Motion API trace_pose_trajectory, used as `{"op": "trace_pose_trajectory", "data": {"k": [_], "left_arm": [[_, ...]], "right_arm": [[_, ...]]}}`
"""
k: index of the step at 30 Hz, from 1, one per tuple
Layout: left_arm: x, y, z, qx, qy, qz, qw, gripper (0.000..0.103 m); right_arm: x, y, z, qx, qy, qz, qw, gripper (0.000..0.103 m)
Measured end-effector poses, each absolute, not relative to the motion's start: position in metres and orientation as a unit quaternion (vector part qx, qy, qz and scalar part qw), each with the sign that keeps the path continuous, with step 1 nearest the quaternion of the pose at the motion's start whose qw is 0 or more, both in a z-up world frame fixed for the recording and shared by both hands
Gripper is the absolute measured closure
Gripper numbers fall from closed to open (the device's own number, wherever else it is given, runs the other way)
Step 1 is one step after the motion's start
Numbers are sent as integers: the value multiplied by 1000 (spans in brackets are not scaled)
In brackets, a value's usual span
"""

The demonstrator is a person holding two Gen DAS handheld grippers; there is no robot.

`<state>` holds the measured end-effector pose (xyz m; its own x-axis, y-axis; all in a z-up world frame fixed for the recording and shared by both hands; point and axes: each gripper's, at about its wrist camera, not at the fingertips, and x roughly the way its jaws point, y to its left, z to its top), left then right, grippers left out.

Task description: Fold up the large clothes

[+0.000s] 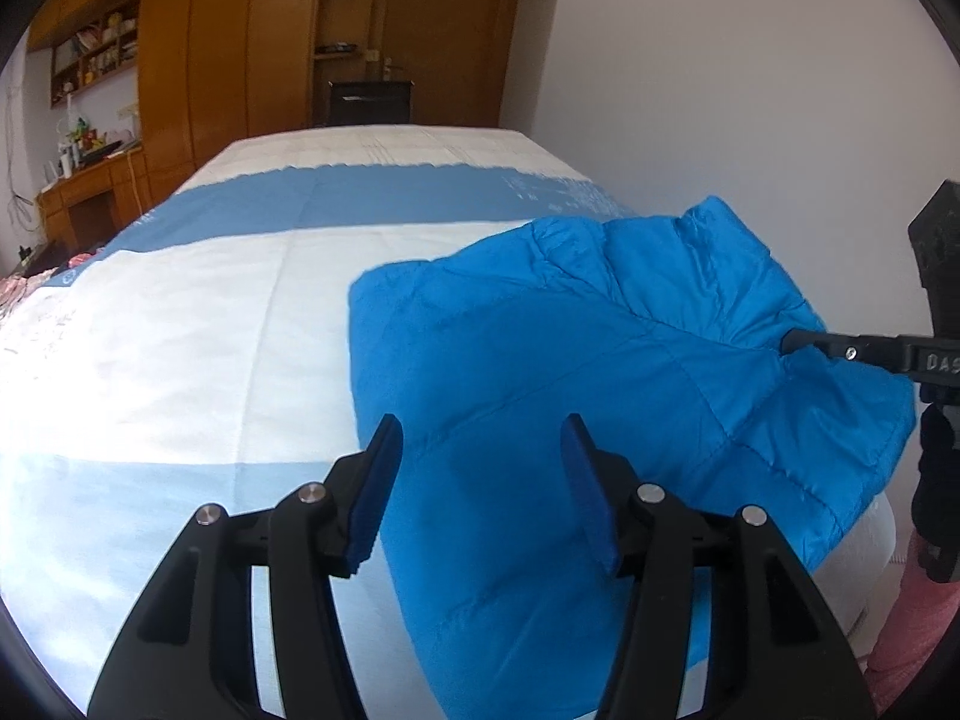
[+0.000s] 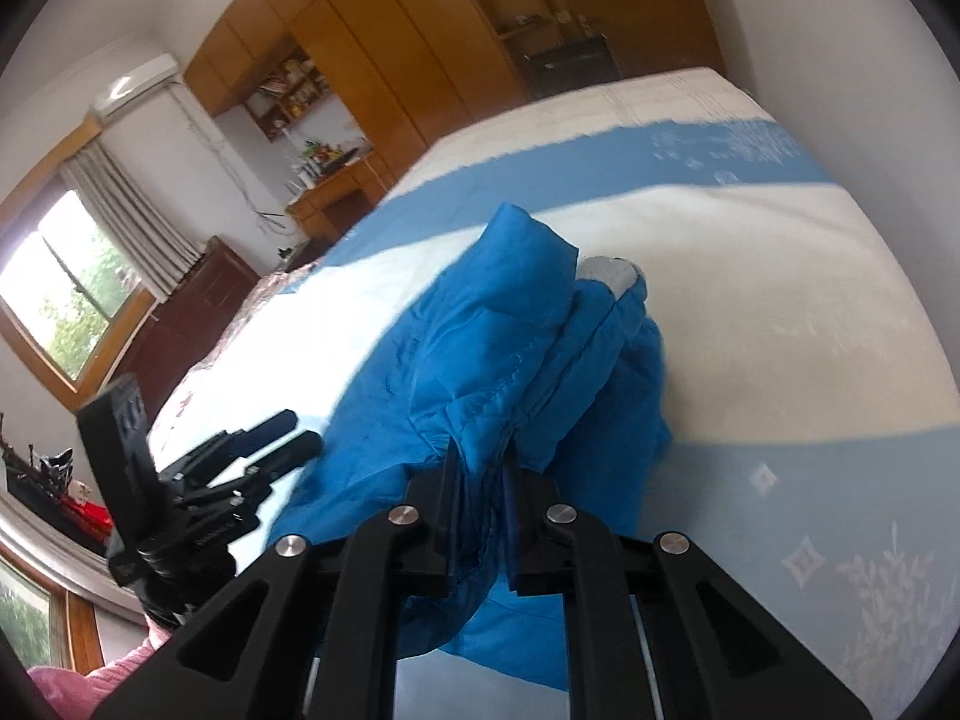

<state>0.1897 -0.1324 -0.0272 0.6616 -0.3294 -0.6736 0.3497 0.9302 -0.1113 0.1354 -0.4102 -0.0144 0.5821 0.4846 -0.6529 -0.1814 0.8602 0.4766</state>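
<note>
Jacket [image 1: 600, 348] edge being pinched right by right gripper [image 2: 480, 480]; left gripper [image 1: 480, 462] hovering agape, nearer left hem.

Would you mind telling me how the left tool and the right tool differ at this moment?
The left tool stands open, its blue pads apart above the blue jacket and gripping nothing; the right tool is shut on the jacket's edge, fabric bunched between its pads. The left sits over the jacket's flat part, the right at a gathered edge. Both are black and angled down toward the bed.
</note>
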Motion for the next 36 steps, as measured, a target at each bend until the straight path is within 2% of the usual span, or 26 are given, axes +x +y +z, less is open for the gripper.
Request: {"op": "trace_pose_trajectory", "data": {"k": [5, 9, 14, 17, 20, 21, 28, 36], "left_arm": [[196, -140, -52, 7, 399, -215, 891, 49], [191, -150, -71, 35, 394, -216, 893, 48], [188, -154, -83, 40, 389, -211, 896, 48], [188, -154, -83, 36, 391, -206, 896, 48], [189, -151, -76, 23, 398, -202, 894, 48], [186, -148, -73, 20, 399, -202, 894, 49], [171, -135, -40, 2, 377, -197, 905, 49], [150, -146, -30, 16, 366, -194, 910, 49]], "right_arm": [[135, -423, -57, 200, 442, 179, 856, 93], [128, -431, -94, 221, 447, 179, 848, 91], [125, -432, -113, 236, 435, 178, 850, 89], [120, -430, -110, 230, 428, 173, 857, 87], [111, -429, -96, 214, 417, 165, 868, 77], [105, -429, -86, 202, 409, 160, 876, 76], [68, -398, -28, 78, 346, 95, 930, 76], [59, -357, -10, 54, 339, 137, 929, 82]]}}
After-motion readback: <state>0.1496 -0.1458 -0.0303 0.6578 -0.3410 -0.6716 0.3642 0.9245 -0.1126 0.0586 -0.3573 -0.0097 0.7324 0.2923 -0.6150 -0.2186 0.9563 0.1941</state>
